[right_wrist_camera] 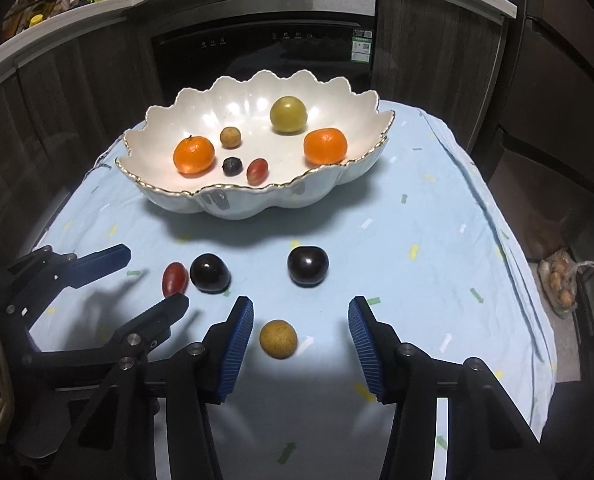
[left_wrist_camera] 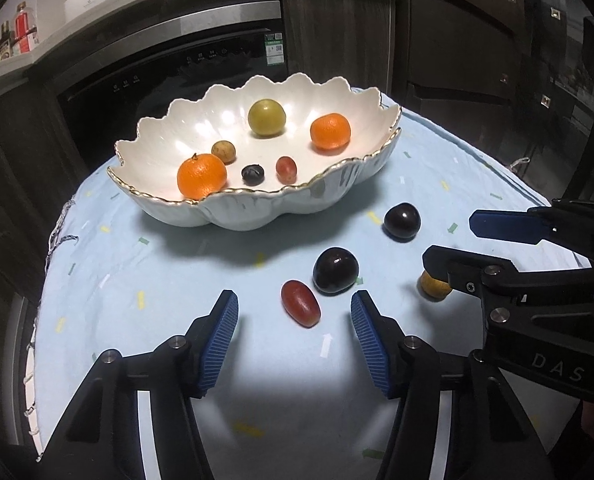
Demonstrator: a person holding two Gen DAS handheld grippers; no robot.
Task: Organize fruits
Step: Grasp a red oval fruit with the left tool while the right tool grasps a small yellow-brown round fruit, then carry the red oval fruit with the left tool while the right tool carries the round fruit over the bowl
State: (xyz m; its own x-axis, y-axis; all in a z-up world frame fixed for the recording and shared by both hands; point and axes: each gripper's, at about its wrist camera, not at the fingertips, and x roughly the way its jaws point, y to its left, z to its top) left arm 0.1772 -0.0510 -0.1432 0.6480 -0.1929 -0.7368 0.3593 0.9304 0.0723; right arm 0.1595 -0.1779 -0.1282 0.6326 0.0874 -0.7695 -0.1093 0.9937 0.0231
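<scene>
The left tool (left_wrist_camera: 295, 312) stands narrow-open around the red grape (left_wrist_camera: 300, 303), pads clear of it; the right tool (right_wrist_camera: 301, 322) likewise flanks the longan (right_wrist_camera: 278, 339). Both fruits lie near the tabletop's (right_wrist_camera: 417, 240) front edge, the bowl (right_wrist_camera: 233, 204) farther back

There are two mandarins (right_wrist_camera: 193, 155), three dark plums (right_wrist_camera: 308, 266), two red grapes (right_wrist_camera: 175, 278), two brown longans (right_wrist_camera: 278, 339), one green plum (right_wrist_camera: 288, 114) and one scalloped bowl (right_wrist_camera: 233, 204).
</scene>
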